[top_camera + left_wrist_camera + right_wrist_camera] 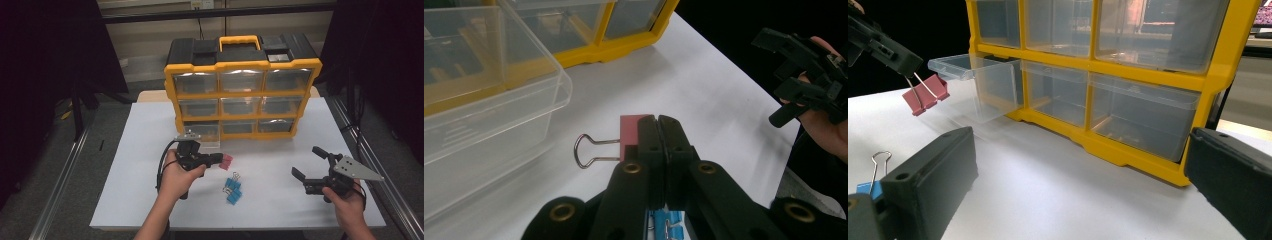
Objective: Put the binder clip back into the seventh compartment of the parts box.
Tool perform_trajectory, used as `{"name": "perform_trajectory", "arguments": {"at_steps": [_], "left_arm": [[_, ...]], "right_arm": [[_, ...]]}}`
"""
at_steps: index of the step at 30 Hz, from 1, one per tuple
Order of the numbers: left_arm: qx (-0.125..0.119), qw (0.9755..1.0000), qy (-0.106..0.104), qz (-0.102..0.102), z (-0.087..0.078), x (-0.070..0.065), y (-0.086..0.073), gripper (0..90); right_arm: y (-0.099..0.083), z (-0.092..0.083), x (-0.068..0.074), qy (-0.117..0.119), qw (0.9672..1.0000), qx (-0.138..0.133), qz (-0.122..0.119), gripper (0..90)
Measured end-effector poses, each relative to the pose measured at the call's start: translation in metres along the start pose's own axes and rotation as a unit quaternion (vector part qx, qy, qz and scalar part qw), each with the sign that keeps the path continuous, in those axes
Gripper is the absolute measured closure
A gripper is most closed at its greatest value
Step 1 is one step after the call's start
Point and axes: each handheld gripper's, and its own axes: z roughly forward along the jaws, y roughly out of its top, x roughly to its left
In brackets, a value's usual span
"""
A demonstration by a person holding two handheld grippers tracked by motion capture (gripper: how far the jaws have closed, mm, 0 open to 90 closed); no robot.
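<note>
My left gripper is shut on a red binder clip, held just above the white table in front of the pulled-out clear drawer at the bottom left of the yellow organizer. In the left gripper view the jaws meet on the red binder clip, and its wire handle juts out to the left. In the right gripper view the red binder clip hangs beside the pulled-out drawer. My right gripper stands open at the table's right, with nothing between its jaws.
Several blue binder clips lie on the table between the two hands, just behind the left gripper's jaws. The organizer's other clear drawers are pushed in. The table's right edge runs close to the right hand.
</note>
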Motion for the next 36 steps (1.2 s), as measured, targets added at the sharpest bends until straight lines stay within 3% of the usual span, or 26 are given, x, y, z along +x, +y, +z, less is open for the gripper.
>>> {"name": "perform_trajectory", "arguments": {"at_steps": [36], "left_arm": [[0.009, 0.9998, 0.010, 0.016, -0.012, -0.002, 0.035, 89.6]], "right_arm": [[0.000, -0.001, 0.000, 0.001, 1.0000, 0.000, 0.001, 0.1]]}}
